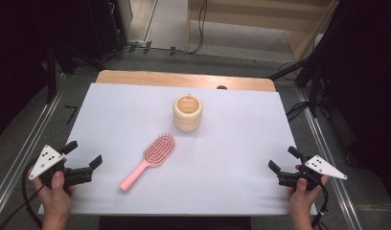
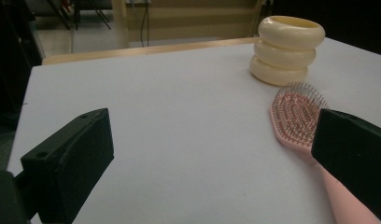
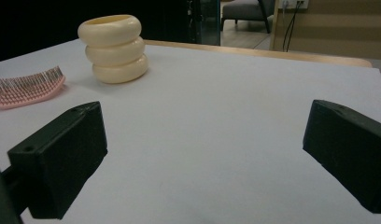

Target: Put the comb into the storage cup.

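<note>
Two hand-held grippers are waiting, jaws spread and empty, at the table's point(image 1: 112, 115) near edge.

The brush point(image 1: 149, 160), lying left of centre before the cup point(image 1: 187, 112), is looking light and stiff; its slim handle is offering the left hand-held gripper point(image 1: 83, 155) the likeliest hold, while the right hand-held gripper point(image 1: 283, 160) is idling.

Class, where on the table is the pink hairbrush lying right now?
In the high view, the pink hairbrush lies left of centre on the white table, just in front of the cream cup, nearer the left claw.

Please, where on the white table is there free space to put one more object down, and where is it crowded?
The table is bare along its right half, between the cream ringed cup and the right gripper, and also at the far left corner. It is crowded only at the middle, where the pink hairbrush lies close before the cup, near the left gripper.
</note>
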{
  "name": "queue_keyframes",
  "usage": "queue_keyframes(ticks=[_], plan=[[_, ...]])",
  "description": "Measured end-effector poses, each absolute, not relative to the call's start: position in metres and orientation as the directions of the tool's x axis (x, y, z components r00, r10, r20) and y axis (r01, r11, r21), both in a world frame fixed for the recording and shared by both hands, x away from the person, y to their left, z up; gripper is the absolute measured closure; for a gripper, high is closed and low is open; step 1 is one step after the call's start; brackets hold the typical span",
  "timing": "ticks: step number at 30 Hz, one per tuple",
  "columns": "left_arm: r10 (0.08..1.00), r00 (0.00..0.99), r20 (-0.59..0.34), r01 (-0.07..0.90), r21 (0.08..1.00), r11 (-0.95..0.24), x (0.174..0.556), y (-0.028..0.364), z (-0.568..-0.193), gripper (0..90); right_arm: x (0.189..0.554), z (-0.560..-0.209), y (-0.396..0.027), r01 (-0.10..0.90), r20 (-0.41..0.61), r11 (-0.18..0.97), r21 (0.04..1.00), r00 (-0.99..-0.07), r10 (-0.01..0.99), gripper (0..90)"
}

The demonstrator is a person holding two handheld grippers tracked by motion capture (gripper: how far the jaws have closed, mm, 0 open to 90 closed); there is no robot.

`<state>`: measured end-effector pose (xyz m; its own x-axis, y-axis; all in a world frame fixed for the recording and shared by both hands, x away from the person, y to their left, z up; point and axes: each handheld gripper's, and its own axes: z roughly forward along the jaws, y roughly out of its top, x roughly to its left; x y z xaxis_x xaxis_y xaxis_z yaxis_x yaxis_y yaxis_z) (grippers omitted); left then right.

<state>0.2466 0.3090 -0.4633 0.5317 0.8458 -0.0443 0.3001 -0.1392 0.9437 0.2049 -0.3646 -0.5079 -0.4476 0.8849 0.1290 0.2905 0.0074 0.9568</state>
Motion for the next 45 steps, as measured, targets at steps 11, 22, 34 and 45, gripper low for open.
queue_keyframes(ticks=[11, 22, 34, 45], plan=[[0.803, 0.596, 0.008, 0.382, 0.876, -0.292, 0.266, 0.270, -0.435, 0.0, 0.205, -0.509, -0.366, 0.289, 0.143, -0.010, 0.957, -0.446, 0.884, 0.0], [0.793, 0.609, 0.004, 0.465, 0.809, -0.361, 0.281, 0.255, -0.425, 0.0, 0.206, -0.509, -0.366, 0.292, 0.144, -0.007, 0.956, -0.453, 0.880, 0.0], [0.754, 0.656, 0.030, 0.494, 0.739, -0.459, 0.290, 0.225, -0.421, 0.0, 0.207, -0.510, -0.367, 0.302, 0.159, -0.014, 0.953, -0.459, 0.874, 0.0], [0.728, 0.685, 0.033, 0.517, 0.682, -0.518, 0.300, 0.206, -0.424, 0.0, 0.208, -0.510, -0.366, 0.298, 0.150, -0.008, 0.954, -0.458, 0.876, 0.0]])
